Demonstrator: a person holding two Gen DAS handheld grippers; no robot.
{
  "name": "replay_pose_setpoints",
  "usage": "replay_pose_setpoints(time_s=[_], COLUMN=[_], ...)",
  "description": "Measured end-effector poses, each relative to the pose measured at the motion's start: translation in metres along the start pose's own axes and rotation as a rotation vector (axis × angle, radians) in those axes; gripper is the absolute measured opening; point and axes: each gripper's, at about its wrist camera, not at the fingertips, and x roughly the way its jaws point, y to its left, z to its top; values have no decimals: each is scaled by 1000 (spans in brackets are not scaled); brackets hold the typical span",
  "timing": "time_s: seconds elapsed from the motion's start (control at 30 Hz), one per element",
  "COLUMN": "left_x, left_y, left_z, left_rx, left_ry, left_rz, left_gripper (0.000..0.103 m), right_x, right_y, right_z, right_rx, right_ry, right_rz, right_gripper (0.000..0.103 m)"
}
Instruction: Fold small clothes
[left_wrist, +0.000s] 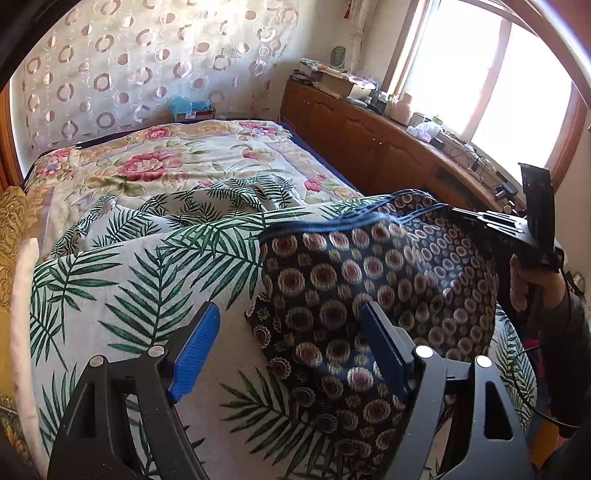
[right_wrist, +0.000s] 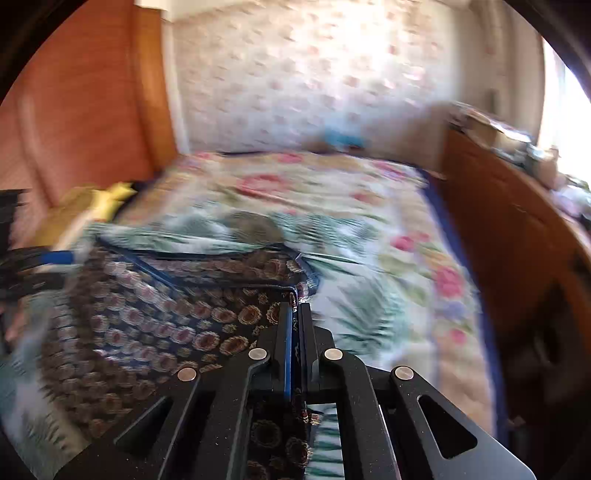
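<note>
Left wrist view: left gripper with jaws spread wide, clamping nothing; dark medallion-print garment just ahead, its edge lying between the 2 blue pads, on palm-leaf sheet. Right gripper clamped tight on the garment's blue-piped corner.
</note>
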Motion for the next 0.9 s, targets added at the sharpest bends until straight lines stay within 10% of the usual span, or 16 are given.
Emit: replay_pose_setpoints(time_s=[0.27, 0.43, 0.53, 0.9], left_x=[21, 22, 26, 29], left_y=[3, 3, 3, 4], left_z=[-3, -2, -3, -4], left_rx=[-1, 12, 12, -8], left_ry=[51, 37, 52, 65], left_rz=[16, -4, -11, -17], left_gripper=[79, 69, 59, 48], right_x=[-2, 5, 12, 41], right_y=[4, 1, -2, -20], right_z=[0, 6, 2, 3], right_rx=[-8, -1, -1, 61], right_ry=[42, 63, 83, 145], right_rz=[-6, 12, 27, 120], right_gripper=[6, 53, 64, 66])
